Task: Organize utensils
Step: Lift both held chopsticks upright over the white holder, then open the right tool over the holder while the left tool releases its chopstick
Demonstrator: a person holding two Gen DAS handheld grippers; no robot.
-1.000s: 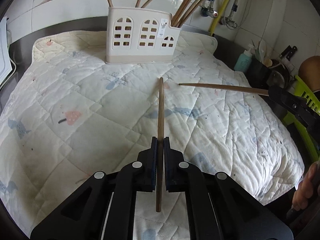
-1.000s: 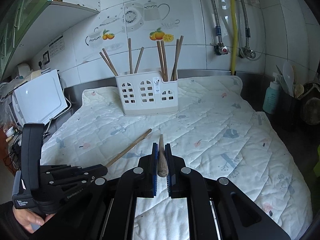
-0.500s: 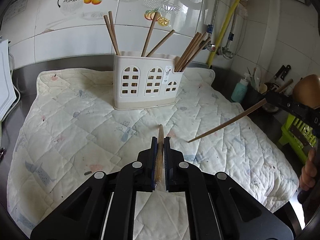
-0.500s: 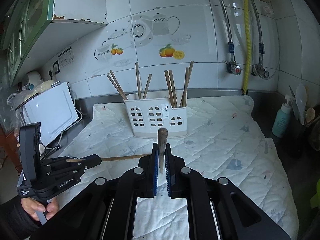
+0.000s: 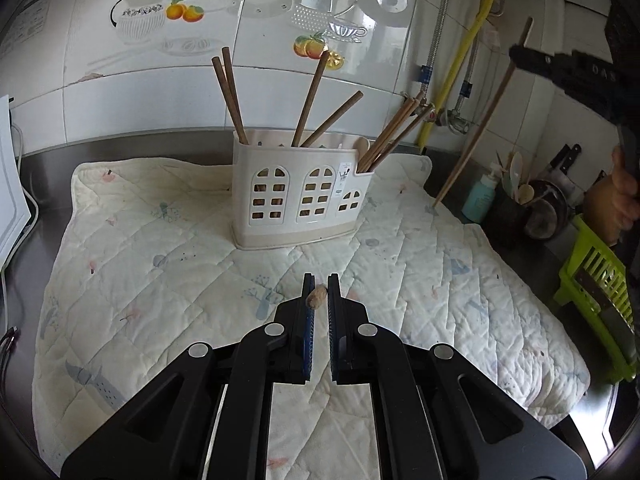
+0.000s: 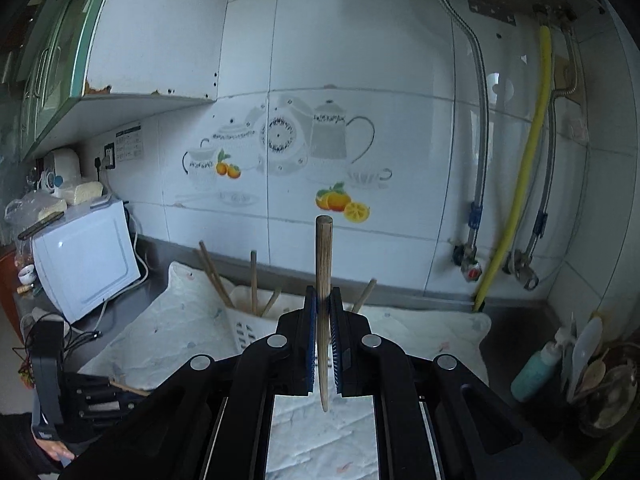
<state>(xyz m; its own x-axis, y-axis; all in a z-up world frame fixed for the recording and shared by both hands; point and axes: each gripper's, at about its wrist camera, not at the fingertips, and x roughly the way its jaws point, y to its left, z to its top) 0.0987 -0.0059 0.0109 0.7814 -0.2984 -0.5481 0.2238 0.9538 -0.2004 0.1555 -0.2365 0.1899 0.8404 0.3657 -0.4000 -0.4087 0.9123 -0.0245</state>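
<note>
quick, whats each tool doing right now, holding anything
left tool: closed on a wooden chopstick, seen end-on.
right tool: closed on a wooden chopstick, held near upright.

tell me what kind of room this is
Most likely a home kitchen: tiled wall with teapot and fruit decals, a microwave on a steel counter, and a chopstick caddy on a quilted mat.

The utensil holder [image 5: 298, 196] stands on the quilted mat [image 5: 160, 264], chopsticks [image 5: 230, 92] inside it. Right of the holder, off the mat, stands a bottle [image 5: 480, 198]; left, a microwave [image 6: 86, 256].
</note>
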